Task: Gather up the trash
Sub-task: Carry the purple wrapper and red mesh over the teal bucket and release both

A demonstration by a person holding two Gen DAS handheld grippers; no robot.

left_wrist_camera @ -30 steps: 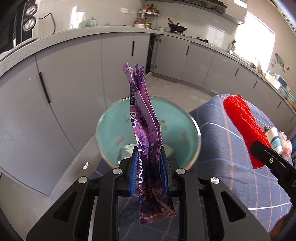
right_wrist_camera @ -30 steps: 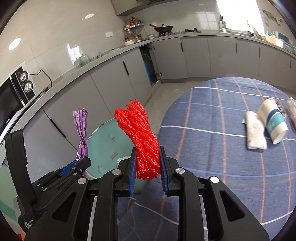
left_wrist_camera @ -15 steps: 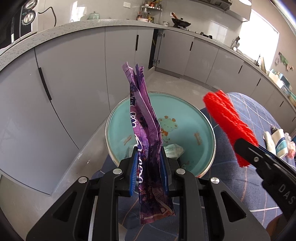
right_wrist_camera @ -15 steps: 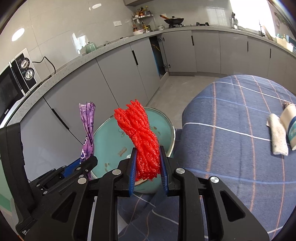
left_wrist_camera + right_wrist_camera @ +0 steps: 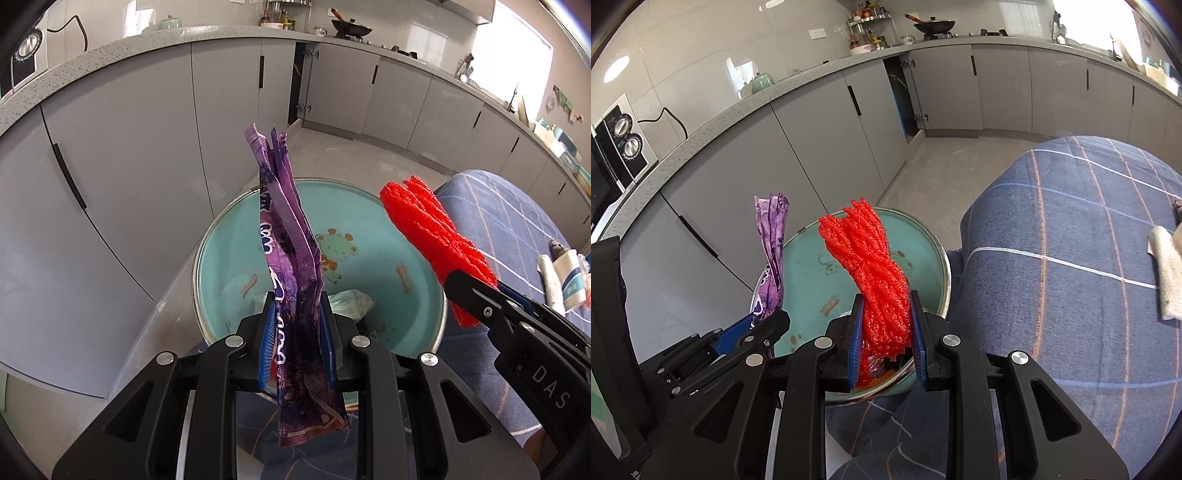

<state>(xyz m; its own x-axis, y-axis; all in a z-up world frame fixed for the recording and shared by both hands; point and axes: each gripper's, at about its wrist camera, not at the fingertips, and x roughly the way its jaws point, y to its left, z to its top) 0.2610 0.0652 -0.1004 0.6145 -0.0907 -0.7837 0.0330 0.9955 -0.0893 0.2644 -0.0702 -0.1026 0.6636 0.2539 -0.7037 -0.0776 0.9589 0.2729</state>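
Left gripper (image 5: 297,332) pinched purple wrapper (image 5: 291,258); right gripper (image 5: 886,332) pinched red foam net (image 5: 871,273); teal bin (image 5: 436,325) lay beyond fingertips; releasing off-centre risked missing it.

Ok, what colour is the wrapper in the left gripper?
Purple wrapper with white print, clearest in the left wrist view.

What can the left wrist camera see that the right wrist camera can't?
Only the left wrist view shows the paper cup lying on the tablecloth, the giraffe cartoon inside the bin, and crumpled tissue at the bin's bottom.

Only the right wrist view shows the whole front of the microwave, with both its knobs.

Both show the teal bin, the left gripper shut on the purple wrapper, the right gripper shut on the red foam net, and the blue checked tablecloth.
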